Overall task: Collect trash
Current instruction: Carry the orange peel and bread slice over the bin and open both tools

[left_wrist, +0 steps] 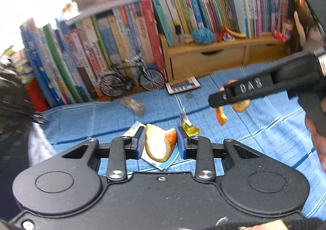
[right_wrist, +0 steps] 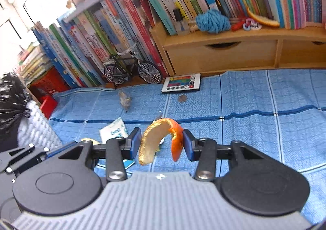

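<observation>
My left gripper (left_wrist: pixel 160 135) is shut on a chunk of orange peel (left_wrist: pixel 159 144), its white pith facing me, held above the blue mat (left_wrist: pixel 234 128). My right gripper (right_wrist: pixel 161 135) is shut on a curved strip of orange peel (right_wrist: pixel 154 138). In the left wrist view that gripper (left_wrist: pixel 219 100) comes in from the right with its peel (left_wrist: pixel 221 116) dangling. On the mat lie a crumpled clear wrapper (left_wrist: pixel 133 104) (right_wrist: pixel 124 99), a yellow-green wrapper (left_wrist: pixel 188 126) and a white and blue packet (right_wrist: pixel 114 131).
Books (right_wrist: pixel 91 42) and a wooden drawer unit (right_wrist: pixel 220 56) line the back. In front of them are a model bicycle (right_wrist: pixel 130 71), a remote control (right_wrist: pixel 181 83) and a coin (right_wrist: pixel 182 98). Something black and shiny (right_wrist: pixel 10 97) fills the left edge.
</observation>
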Action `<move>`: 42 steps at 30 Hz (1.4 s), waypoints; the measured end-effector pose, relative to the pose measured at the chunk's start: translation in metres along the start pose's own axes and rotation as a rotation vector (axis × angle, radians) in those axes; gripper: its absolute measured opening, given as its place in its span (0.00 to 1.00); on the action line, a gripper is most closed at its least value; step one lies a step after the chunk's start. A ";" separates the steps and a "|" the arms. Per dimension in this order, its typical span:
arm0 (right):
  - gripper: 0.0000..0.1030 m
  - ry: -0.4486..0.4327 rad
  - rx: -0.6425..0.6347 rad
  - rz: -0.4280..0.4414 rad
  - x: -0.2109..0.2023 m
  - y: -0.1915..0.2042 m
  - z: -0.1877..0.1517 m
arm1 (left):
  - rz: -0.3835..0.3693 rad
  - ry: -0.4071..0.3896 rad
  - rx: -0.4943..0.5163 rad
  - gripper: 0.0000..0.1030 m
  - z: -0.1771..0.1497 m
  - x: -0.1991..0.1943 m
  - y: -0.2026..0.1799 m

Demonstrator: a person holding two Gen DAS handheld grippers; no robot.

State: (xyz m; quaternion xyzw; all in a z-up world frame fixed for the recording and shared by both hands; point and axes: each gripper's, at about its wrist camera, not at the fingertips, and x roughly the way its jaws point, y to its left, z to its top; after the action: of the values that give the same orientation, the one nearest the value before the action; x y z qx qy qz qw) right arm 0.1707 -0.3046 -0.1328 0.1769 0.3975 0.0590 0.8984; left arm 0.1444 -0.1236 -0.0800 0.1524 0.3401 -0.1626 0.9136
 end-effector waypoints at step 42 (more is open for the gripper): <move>0.48 -0.136 -0.284 0.315 -0.081 0.298 0.019 | 0.232 -0.106 -0.297 0.31 -0.017 -0.191 0.254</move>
State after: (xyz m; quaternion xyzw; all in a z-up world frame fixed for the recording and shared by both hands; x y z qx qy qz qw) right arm 0.1399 -0.0527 0.0433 0.1119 0.2914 0.2419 0.9187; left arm 0.0998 0.1492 0.0790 0.0452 0.2919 -0.0118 0.9553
